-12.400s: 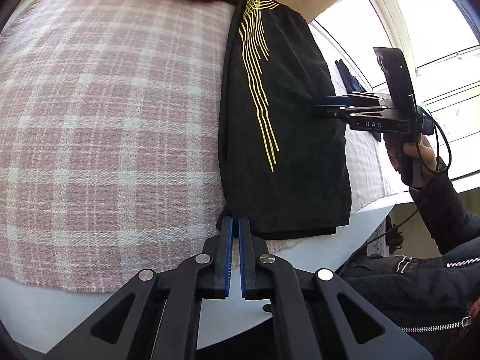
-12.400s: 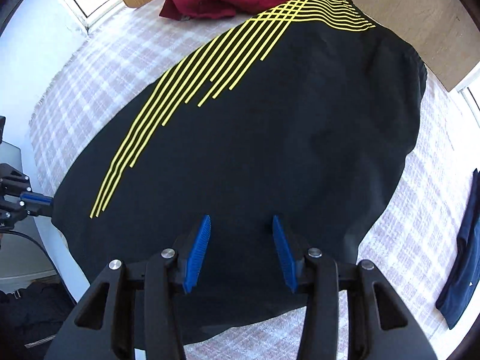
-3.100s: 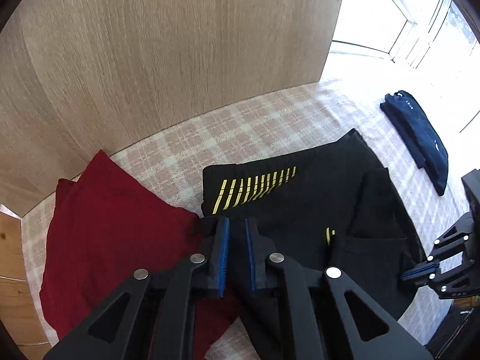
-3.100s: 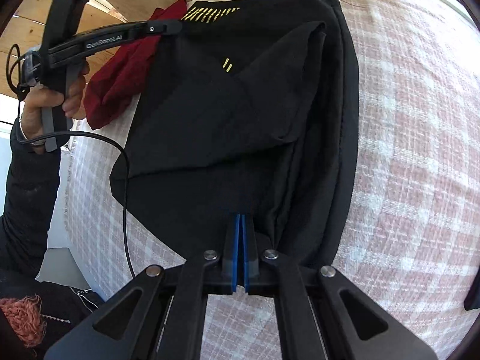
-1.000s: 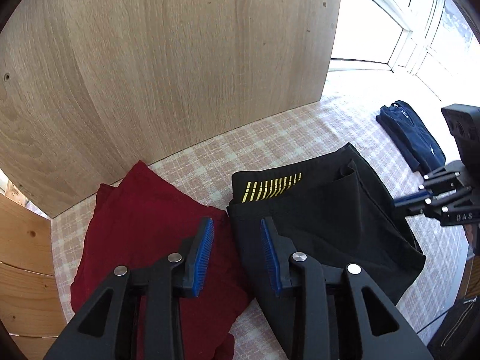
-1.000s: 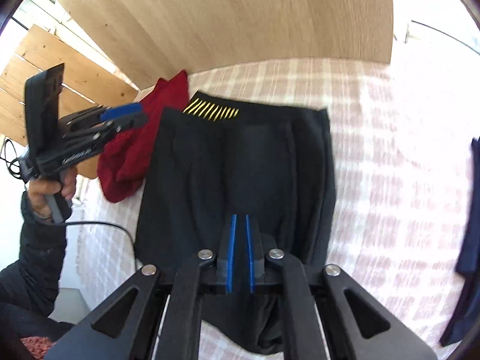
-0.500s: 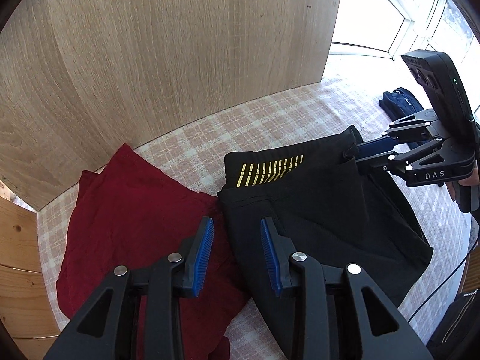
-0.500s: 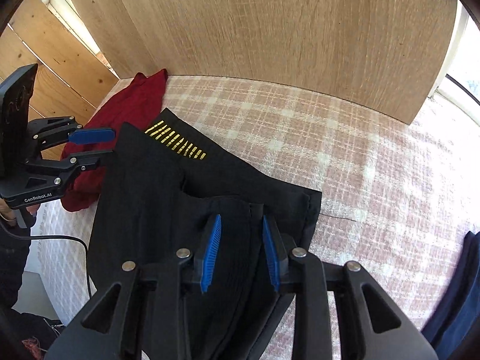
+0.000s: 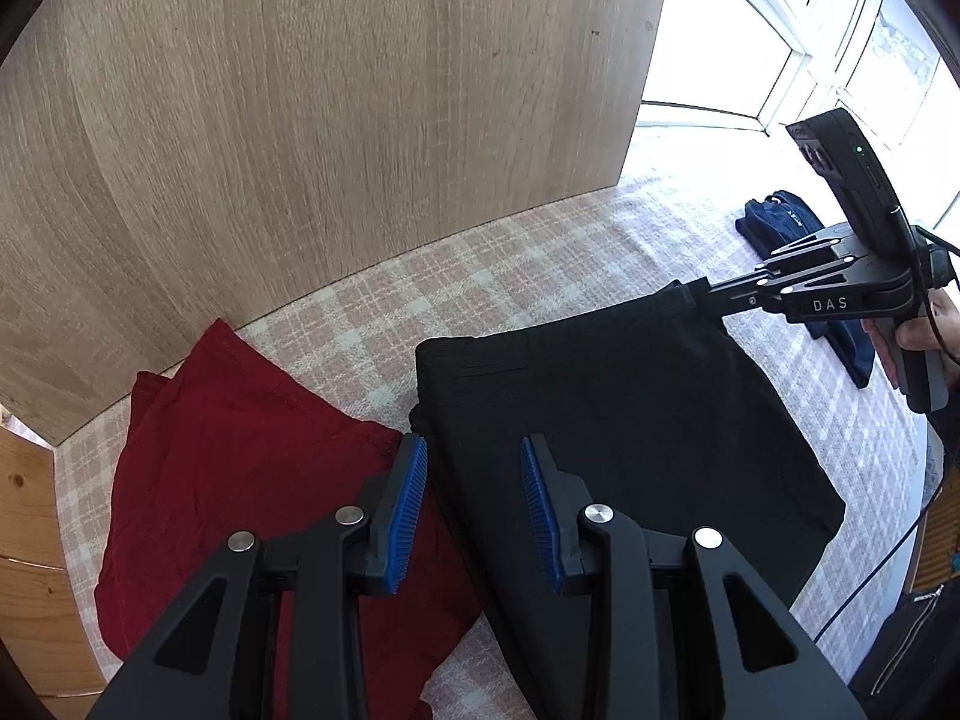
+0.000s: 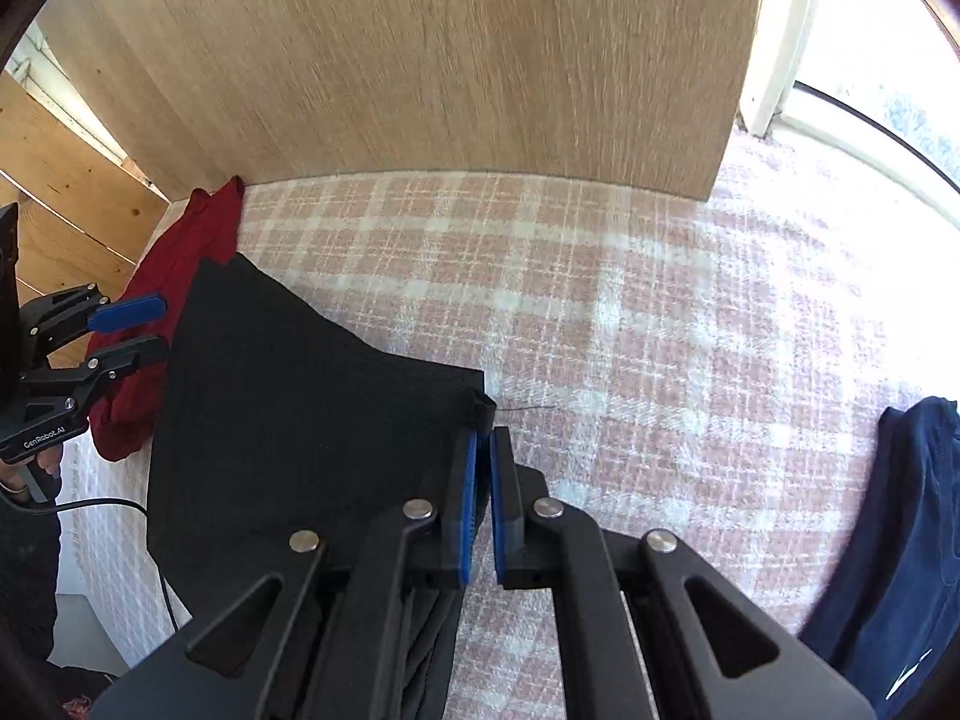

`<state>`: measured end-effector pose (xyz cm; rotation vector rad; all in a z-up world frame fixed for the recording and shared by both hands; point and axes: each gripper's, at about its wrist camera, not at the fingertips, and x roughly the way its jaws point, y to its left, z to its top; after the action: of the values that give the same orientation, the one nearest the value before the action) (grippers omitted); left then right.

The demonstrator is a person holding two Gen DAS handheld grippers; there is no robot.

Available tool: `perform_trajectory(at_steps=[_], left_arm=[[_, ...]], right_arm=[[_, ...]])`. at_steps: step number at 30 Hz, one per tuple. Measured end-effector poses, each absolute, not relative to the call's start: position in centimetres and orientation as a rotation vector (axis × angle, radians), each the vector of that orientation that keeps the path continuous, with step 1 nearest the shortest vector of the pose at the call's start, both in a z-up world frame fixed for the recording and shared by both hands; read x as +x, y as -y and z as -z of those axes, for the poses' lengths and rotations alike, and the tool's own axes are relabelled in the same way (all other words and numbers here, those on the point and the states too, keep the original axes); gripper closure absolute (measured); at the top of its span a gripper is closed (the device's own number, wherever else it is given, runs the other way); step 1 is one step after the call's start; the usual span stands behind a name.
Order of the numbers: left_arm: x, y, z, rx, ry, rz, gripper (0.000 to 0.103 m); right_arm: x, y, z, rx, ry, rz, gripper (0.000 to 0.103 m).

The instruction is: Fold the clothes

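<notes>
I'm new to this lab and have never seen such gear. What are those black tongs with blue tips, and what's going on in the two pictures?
A person holds one hand-squeezed gripper in each hand; a camera on each looks along its fingers. The left gripper hovers open, holding nothing. The right gripper has closed at a corner of the black shorts, though the pinch itself is hard to see. The shorts lie folded on the checked cloth, between a red garment and a navy garment.
</notes>
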<state>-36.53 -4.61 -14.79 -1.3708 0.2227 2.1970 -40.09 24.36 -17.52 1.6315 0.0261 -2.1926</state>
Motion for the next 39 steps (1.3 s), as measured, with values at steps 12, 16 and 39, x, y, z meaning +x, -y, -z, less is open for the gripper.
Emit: perform_trajectory(at_steps=[12,16,39], left_arm=[[-34.2,1.7,16.2,-1.354,-0.287,-2.091,0.071],[-35.1,1.9,18.3,-1.426,-0.282,-2.095,0.072],[-18.8,8.9,18.5,-1.664,0.151,-2.087,0.060]], right_arm=[[-33.6,-22.7,14.6,1.481,0.014,2.100,0.074],[-33.5,-21.3,19.6,1.633,-0.087,2.060,0.074],[-18.5,-28.7,19.7,1.741,0.375,2.254,0.042]])
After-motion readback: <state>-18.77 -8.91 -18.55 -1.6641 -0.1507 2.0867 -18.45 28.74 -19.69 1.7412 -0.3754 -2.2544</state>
